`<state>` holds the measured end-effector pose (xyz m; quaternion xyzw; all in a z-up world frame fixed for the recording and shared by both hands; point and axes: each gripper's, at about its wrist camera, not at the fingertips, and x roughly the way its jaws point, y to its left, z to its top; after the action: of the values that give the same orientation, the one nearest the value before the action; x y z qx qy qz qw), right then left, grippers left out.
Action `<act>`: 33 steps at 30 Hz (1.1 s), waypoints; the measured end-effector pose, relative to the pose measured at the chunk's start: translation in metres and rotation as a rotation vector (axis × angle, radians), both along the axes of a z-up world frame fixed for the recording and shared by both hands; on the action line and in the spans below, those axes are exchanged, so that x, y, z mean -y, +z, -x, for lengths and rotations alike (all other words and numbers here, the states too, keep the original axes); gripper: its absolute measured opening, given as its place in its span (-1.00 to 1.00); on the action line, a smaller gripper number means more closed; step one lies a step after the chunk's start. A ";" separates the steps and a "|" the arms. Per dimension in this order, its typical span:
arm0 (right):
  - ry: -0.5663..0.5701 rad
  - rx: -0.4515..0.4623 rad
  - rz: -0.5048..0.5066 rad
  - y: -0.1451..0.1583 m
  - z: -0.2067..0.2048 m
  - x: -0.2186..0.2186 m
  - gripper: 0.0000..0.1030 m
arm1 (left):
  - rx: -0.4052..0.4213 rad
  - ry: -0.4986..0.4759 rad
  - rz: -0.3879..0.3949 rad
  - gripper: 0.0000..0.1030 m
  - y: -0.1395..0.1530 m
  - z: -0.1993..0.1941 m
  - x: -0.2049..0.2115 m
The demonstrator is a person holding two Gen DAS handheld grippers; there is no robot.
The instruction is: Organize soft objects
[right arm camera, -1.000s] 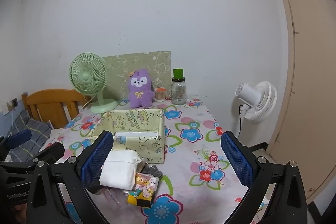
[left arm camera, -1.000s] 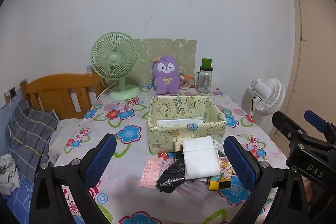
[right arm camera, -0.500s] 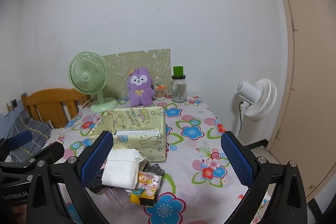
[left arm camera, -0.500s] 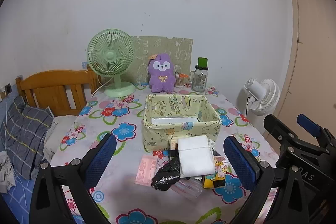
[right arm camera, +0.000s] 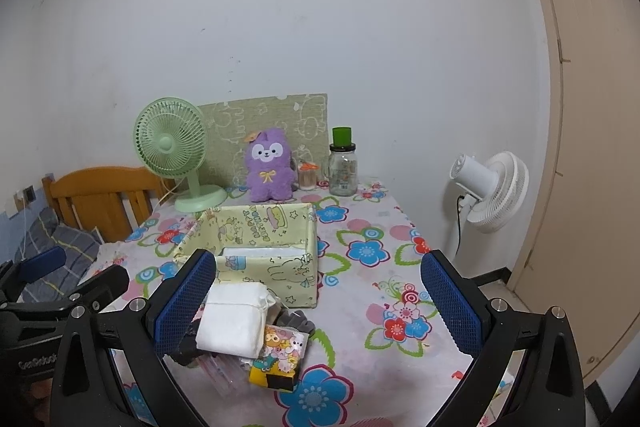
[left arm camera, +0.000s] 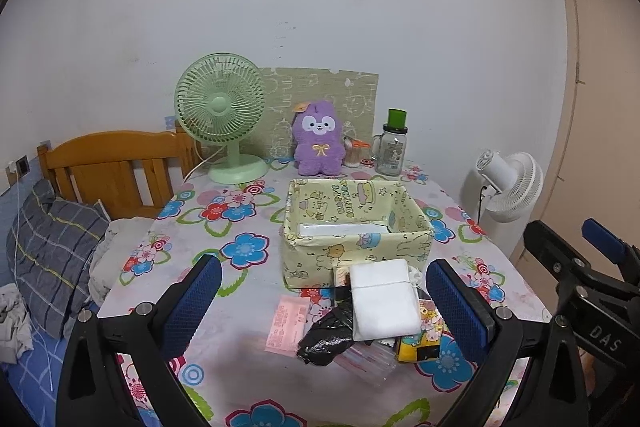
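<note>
A yellow cartoon-print fabric box (left arm camera: 356, 251) (right arm camera: 256, 259) stands mid-table with a flat white pack inside. In front of it lies a pile: a white folded pack (left arm camera: 384, 301) (right arm camera: 234, 319), a black bag (left arm camera: 326, 333), a pink packet (left arm camera: 287, 323), a cartoon-print pouch (left arm camera: 424, 337) (right arm camera: 280, 351), grey fabric (right arm camera: 296, 321). My left gripper (left arm camera: 324, 307) hovers open above the near table edge, the pile between its fingers' lines. My right gripper (right arm camera: 318, 303) is open too, its left finger (right arm camera: 184, 301) in front of the white pack. A purple plush (left arm camera: 319, 143) (right arm camera: 269, 166) sits at the back.
At the back stand a green desk fan (left arm camera: 221, 115) (right arm camera: 172, 147), a green board, and a glass jar with green lid (left arm camera: 392, 145) (right arm camera: 343, 167). A white floor fan (left arm camera: 510, 183) (right arm camera: 490, 191) is right of the table, a door beyond. A wooden headboard (left arm camera: 108, 167) and pillow are left.
Both cameras have drifted a little; the table and box sit slightly differently in view. Both grippers stay open and the pile has not moved.
</note>
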<state>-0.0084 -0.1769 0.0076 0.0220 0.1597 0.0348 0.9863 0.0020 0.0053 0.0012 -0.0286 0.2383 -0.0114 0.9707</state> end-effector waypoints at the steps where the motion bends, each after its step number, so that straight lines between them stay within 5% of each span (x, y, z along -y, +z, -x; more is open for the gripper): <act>1: 0.000 0.001 0.000 0.000 0.000 0.000 1.00 | 0.000 0.007 0.000 1.00 0.000 0.000 -0.001; 33: 0.017 -0.007 0.006 0.004 0.003 0.002 1.00 | 0.026 0.028 -0.001 1.00 0.003 0.003 -0.005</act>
<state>-0.0112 -0.1785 0.0121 0.0179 0.1635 0.0426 0.9855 -0.0013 0.0099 0.0044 -0.0313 0.2253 0.0017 0.9738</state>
